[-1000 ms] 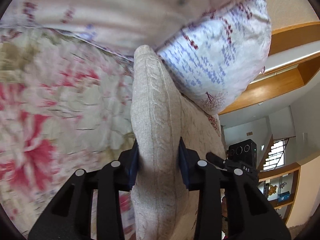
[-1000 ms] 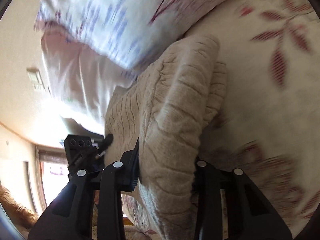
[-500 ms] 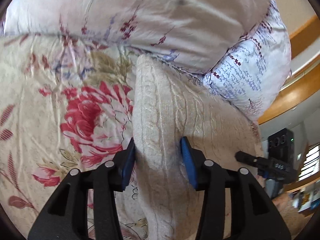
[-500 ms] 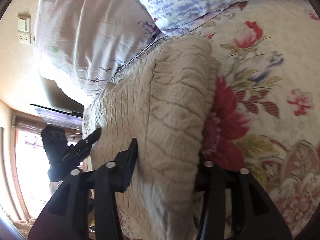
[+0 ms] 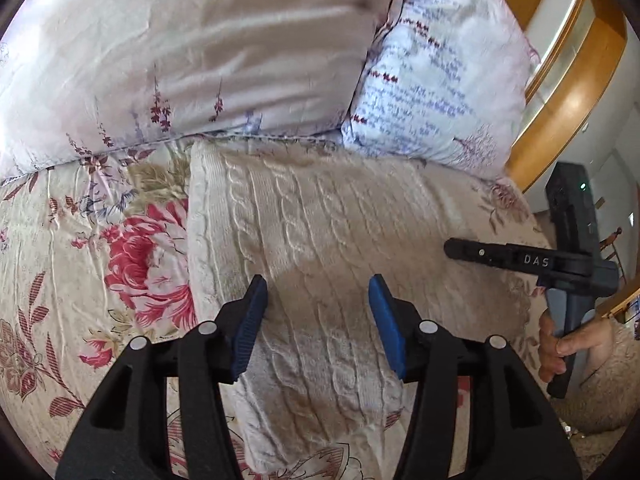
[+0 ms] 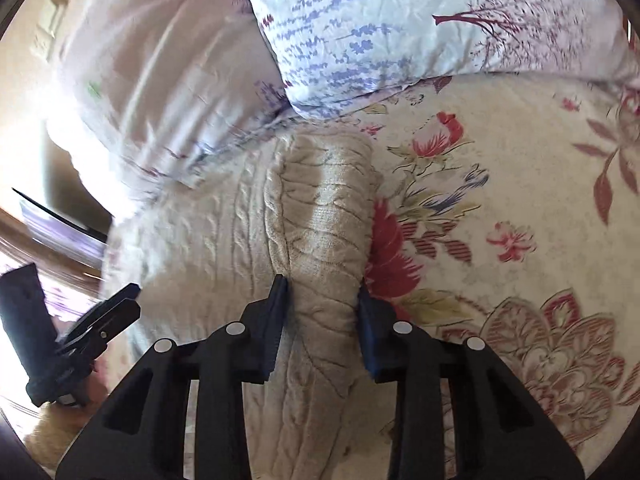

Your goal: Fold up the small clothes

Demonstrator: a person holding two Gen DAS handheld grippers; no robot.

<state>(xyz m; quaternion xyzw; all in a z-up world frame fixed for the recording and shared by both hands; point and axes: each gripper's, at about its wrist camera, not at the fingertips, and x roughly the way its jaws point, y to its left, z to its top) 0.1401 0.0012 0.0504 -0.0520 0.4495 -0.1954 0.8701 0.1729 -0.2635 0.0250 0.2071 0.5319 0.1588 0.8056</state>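
Sweater (image 5: 320, 216) lies flat under spread left jaws, right jaws straddling its fold.

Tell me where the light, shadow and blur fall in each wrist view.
Left wrist view: mostly sharp; a soft shadow lies on the cream knit sweater ahead of the left hand-held gripper; the patterned pillow is slightly smeared. Right wrist view: the left edge is blown out by glare, the pale pillow is motion-blurred, and a shadow band crosses the sweater's fold.

We see a floral bedsheet (image 5: 80, 280), a pale sprigged pillow (image 5: 200, 52) touching a lavender-print pillow (image 5: 440, 92), and a wooden headboard (image 5: 568, 100).
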